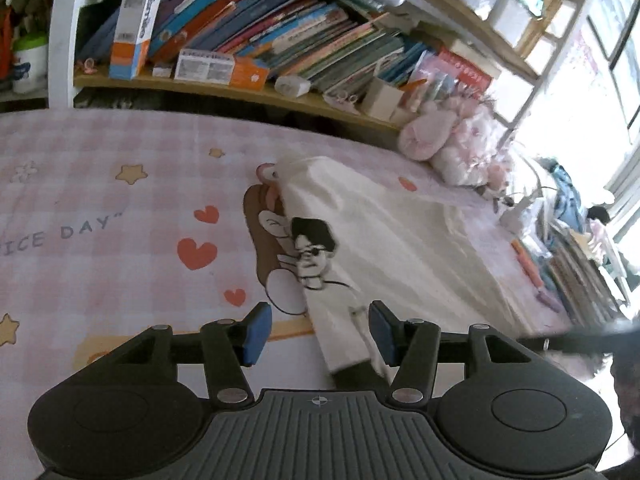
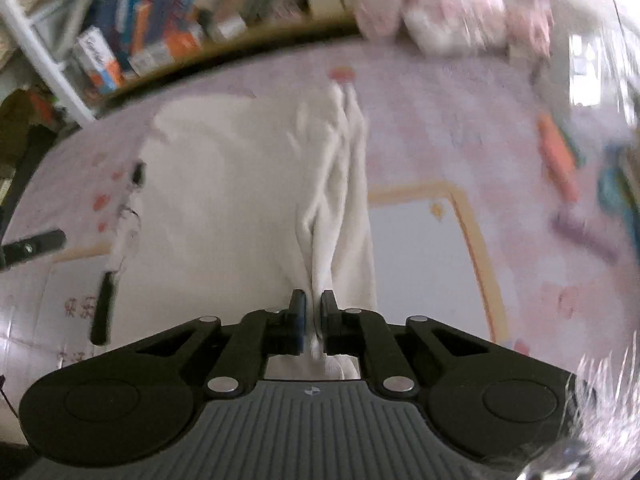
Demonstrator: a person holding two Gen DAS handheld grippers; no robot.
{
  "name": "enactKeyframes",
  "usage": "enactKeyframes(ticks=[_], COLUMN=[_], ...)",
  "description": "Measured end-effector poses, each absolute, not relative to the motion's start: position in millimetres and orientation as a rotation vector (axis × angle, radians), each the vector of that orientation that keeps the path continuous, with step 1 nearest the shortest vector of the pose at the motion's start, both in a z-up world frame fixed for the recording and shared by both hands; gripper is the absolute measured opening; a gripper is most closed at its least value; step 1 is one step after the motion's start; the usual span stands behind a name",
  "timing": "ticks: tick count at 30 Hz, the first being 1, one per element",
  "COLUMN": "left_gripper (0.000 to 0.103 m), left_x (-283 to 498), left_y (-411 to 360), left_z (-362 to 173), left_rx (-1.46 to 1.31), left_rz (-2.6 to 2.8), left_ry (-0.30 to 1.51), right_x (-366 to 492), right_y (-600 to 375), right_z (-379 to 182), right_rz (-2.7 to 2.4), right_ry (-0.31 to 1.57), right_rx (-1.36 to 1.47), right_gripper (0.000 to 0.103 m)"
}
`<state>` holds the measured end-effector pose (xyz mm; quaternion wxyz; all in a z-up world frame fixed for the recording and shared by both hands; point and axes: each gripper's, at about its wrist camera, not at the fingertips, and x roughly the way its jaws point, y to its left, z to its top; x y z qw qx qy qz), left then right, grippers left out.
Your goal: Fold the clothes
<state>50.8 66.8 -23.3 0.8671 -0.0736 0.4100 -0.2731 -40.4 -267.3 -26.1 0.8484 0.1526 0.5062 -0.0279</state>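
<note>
Left wrist view: the left tongs (image 1: pixel 316 332) stand wide open, holding nothing. A white T-shirt (image 1: pixel 384 236) with a black cartoon print (image 1: pixel 314 248) lies on the pink checked bed sheet (image 1: pixel 100 200), stretching ahead and to the right of the tongs; its near edge reaches between the blue pads (image 1: pixel 256 334), closer to the right one. A bookshelf (image 1: pixel 248 40) stands beyond.

Right wrist view, blurred: the right tongs (image 2: pixel 311 312) are closed tight on a bunched ridge of the T-shirt (image 2: pixel 224 200), which trails forward from the tips over the sheet. The cloth looks light, soft and limp, so it will likely sag and crease; pinching hems or corners seems best.
</note>
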Motion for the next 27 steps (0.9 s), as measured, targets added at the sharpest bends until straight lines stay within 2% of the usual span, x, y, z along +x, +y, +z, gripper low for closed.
enactKeyframes(ticks=[9, 12, 16, 20, 27], left_gripper=[0.056, 0.056, 0.053, 0.051, 0.050], left_x=[109, 131, 164, 196, 236], left_y=[64, 63, 59, 52, 37], left_z=[-39, -45, -59, -72, -84], left_rx=[-0.231, -0.280, -0.379, -0.493, -0.601], left_rz=[-0.533, -0.532, -0.529, -0.553, -0.546], left_ry=[0.909, 0.923, 0.945, 0.983, 0.996], right_x=[-48, -49, -47, -44, -42], right_y=[-267, -269, -271, -270, -269], right_z=[-21, -29, -29, -30, -31], right_rz=[-0.112, -0.111, -0.101, -0.107, -0.116], right_ry=[1.071, 1.071, 1.082, 1.095, 1.105], right_rx=[0.274, 0.296, 0.298, 0.275, 0.282], right_gripper=[0.023, 0.023, 0.026, 0.034, 0.035])
